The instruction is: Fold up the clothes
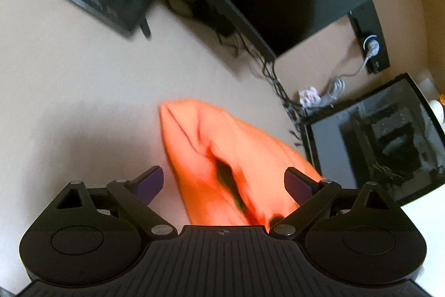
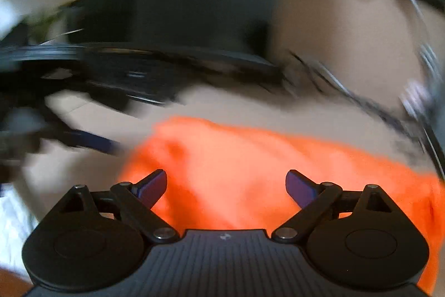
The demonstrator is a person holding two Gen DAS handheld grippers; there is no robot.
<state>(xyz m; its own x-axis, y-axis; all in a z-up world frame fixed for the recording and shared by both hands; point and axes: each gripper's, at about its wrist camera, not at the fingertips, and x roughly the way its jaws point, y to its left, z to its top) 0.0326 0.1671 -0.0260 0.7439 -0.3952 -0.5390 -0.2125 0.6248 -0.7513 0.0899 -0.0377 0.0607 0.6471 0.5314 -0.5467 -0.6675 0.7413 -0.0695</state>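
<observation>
Both the left gripper [image 1: 224, 183] and right gripper [image 2: 226, 185] are wide open and hold nothing, with the bunched orange cloth [image 1: 222, 152] just ahead, so a grab could catch only one layer.

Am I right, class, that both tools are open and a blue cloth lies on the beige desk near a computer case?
Not quite: the cloth is orange, not blue, as the left wrist view shows. The rest holds: left tool and right tool open, beige desk, computer case nearby.
</observation>
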